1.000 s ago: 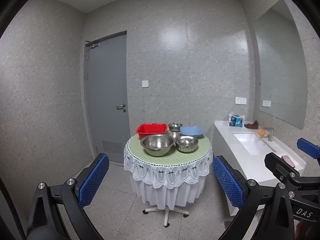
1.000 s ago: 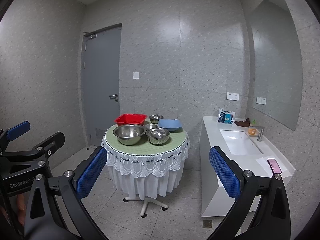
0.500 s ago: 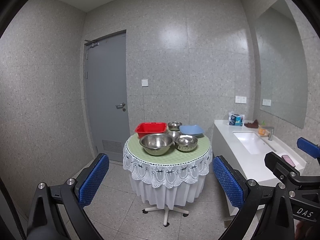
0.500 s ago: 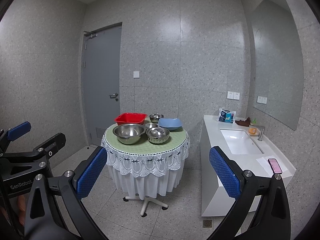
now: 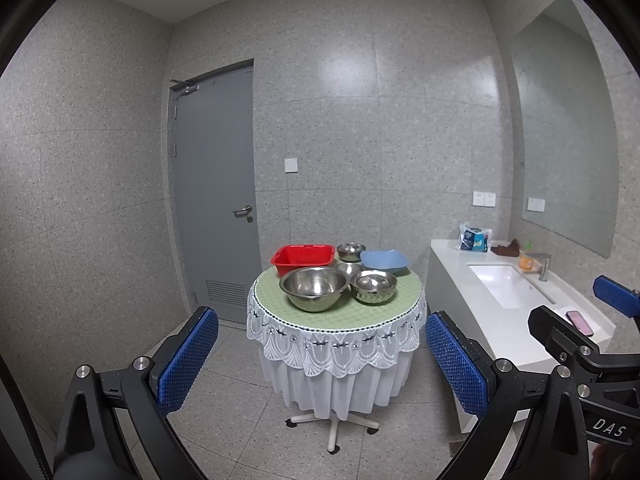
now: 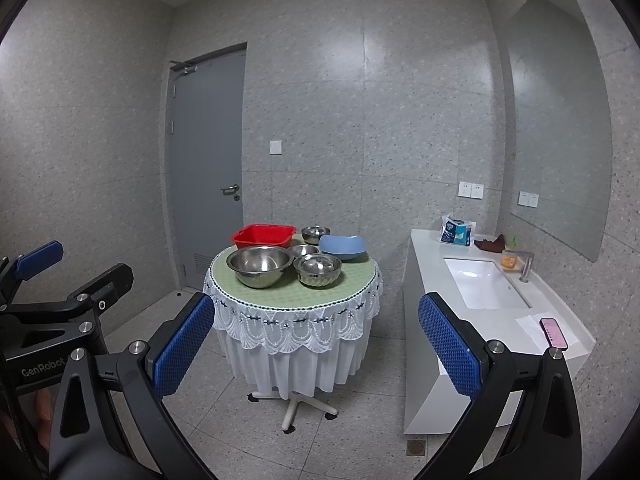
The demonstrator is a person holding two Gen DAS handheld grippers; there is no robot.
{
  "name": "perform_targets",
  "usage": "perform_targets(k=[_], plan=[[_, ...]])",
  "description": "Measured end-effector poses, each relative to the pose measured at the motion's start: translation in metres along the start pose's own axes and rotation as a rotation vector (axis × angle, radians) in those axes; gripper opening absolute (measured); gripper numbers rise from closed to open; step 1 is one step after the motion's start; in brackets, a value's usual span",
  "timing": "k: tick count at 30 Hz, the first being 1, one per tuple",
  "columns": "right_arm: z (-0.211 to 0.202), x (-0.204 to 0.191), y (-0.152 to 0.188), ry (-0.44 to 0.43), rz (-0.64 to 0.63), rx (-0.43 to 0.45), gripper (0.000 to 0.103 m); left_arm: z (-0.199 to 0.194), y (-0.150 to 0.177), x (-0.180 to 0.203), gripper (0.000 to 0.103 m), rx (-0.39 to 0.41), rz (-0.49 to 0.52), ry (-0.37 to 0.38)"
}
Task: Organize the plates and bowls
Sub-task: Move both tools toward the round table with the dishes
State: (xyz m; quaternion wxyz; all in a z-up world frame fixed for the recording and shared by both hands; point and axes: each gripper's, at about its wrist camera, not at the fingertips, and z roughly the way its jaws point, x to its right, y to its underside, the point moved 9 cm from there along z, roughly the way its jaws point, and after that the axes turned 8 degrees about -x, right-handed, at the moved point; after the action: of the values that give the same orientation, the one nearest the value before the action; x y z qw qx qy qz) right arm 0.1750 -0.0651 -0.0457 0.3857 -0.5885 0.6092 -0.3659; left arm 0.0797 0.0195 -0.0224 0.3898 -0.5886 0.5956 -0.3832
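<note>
A round table point(image 5: 336, 312) with a green top and white lace cloth stands some way ahead. On it sit a large steel bowl point(image 5: 314, 287), a medium steel bowl point(image 5: 373, 286), two small steel bowls point(image 5: 351, 251) behind, a blue plate-bowl point(image 5: 385, 260) and a red basin point(image 5: 303, 257). The same set shows in the right wrist view: large bowl point(image 6: 260, 265), medium bowl point(image 6: 318, 269), blue dish point(image 6: 343, 246), red basin point(image 6: 264, 236). My left gripper point(image 5: 322, 364) and right gripper point(image 6: 314, 350) are both open, empty, well short of the table.
A white counter with a sink point(image 6: 482, 282) runs along the right wall, with a phone point(image 6: 554, 333), a packet point(image 6: 456, 233) and a faucet on it. A grey door point(image 5: 218, 192) is behind the table. Tiled floor lies between me and the table.
The view has drifted very slightly; the table sits marginally higher in the left wrist view. Both grippers stay open and nothing on the table moved.
</note>
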Motion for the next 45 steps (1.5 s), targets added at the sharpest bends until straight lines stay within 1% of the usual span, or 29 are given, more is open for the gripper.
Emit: perform_targets(k=[13,45], plan=[[0.002,0.001,0.001,-0.005,0.002,-0.005,0.103,0.007,0.001,0.004,0.102,-0.006,0.006,-0.011],[0.030,0.040,0.004,-0.054,0.000,-0.040,0.103,0.029,-0.003,0.028,0.102,-0.033,-0.003,-0.037]])
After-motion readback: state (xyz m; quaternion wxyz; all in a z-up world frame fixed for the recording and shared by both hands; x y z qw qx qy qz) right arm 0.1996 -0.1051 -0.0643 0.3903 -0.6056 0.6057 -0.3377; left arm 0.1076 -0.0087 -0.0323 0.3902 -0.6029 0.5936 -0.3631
